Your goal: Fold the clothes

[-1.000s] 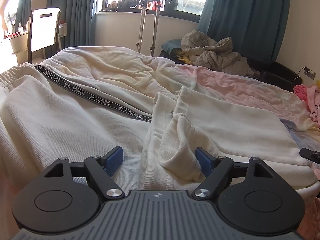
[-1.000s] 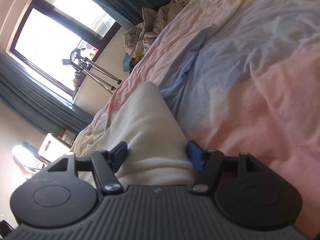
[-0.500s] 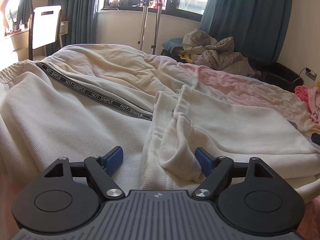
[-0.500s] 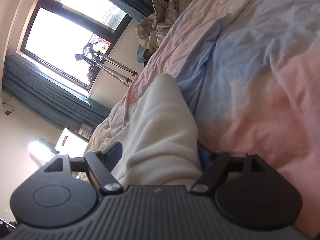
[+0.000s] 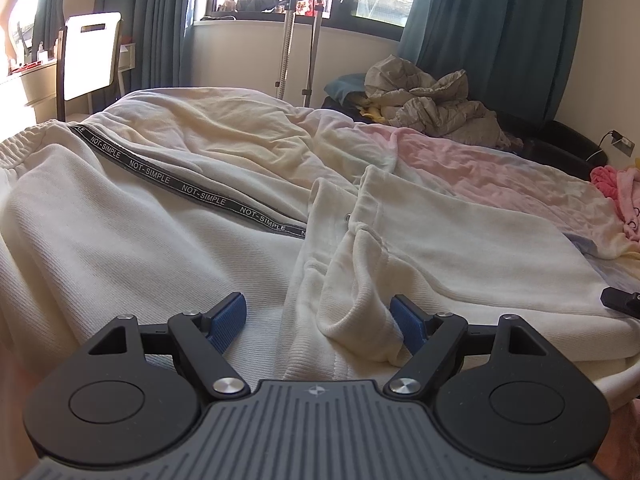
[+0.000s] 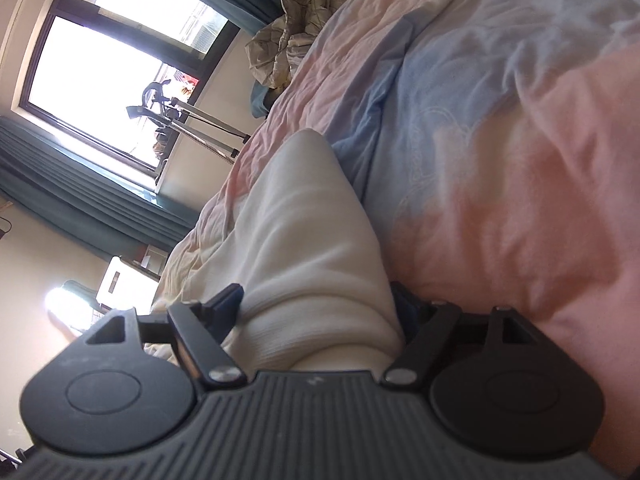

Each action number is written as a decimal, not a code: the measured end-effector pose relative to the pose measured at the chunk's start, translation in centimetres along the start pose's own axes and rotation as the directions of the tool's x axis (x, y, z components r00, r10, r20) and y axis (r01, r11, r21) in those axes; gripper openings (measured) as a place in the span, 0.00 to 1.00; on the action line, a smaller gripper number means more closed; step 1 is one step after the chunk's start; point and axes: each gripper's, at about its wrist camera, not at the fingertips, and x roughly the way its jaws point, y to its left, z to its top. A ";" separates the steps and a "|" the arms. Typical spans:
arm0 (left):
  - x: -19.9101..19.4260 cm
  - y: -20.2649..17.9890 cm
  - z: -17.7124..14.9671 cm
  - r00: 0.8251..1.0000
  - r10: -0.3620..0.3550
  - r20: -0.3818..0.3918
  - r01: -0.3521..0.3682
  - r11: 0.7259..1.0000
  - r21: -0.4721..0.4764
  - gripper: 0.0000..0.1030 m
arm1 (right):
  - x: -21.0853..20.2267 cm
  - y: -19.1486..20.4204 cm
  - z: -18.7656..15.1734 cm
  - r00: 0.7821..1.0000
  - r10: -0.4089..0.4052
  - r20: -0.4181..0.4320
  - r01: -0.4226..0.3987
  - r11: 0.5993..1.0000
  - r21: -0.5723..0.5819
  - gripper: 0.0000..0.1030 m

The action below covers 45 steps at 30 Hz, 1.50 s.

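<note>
A cream ribbed-knit pair of sweatpants with a dark printed side stripe is lying spread over the pastel pink-and-blue bedsheet. The left gripper is hovering over its bunched cuff, jaws spread, not pinching. Further right, the right gripper is straddling a folded cream edge, its jaws having just been opening, loose around the cloth.

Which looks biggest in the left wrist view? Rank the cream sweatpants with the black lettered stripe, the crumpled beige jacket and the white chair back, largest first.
1. Cream sweatpants with the black lettered stripe, filling most of the view, though nearest the camera.
2. Crumpled beige jacket.
3. White chair back, only slightly smaller; both are far off, so this order is unsure.
</note>
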 end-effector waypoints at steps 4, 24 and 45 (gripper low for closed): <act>0.0 -0.1 0.0 1.000 0.003 0.000 -0.003 1.000 -0.004 0.80 | -1.3 1.5 0.4 0.983 0.174 0.057 -0.174 0.985 -0.010 0.79; -1.1 -0.7 -0.1 0.999 -0.018 0.037 0.018 1.000 0.012 0.80 | -0.3 2.4 0.0 0.998 0.013 0.055 -0.010 0.998 -0.056 0.33; 0.7 -7.6 2.3 0.997 -0.003 0.081 -0.009 0.988 0.151 0.82 | -6.0 7.7 4.7 0.959 0.052 0.279 0.019 0.969 -0.245 0.28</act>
